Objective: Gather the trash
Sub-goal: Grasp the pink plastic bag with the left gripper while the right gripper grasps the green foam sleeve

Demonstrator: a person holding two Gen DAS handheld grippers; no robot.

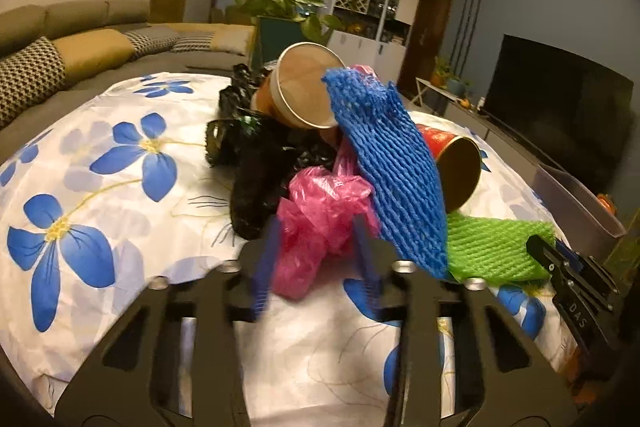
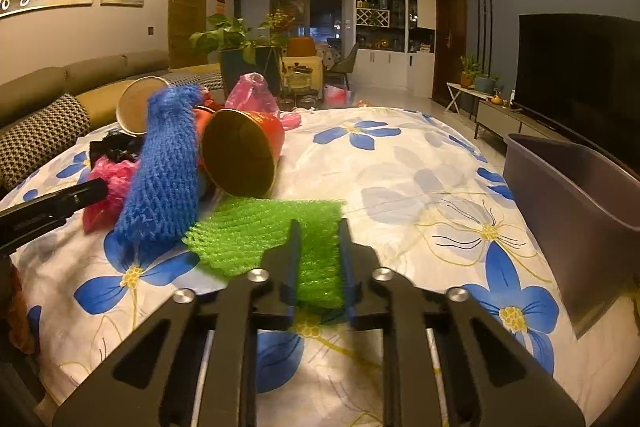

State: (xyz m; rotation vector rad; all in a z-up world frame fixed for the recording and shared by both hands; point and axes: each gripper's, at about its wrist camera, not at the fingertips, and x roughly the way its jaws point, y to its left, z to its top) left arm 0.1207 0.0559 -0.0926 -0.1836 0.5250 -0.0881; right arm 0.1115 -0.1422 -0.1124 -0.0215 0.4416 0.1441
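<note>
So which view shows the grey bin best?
The right wrist view: the grey bin shows its open rim, inner wall and near side, standing off the floral tablecloth's right edge. The left wrist view catches only a dim sliver at its right border.

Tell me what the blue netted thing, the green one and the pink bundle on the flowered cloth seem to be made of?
The blue net sleeve looks like soft foam mesh: thick, puffy strands in an open weave, matte. The green net sleeve seems the same foam netting, lying flat. The pink bag looks like thin plastic film: crumpled, slightly see-through, faintly glossy. None can be confirmed by sight alone.
</note>
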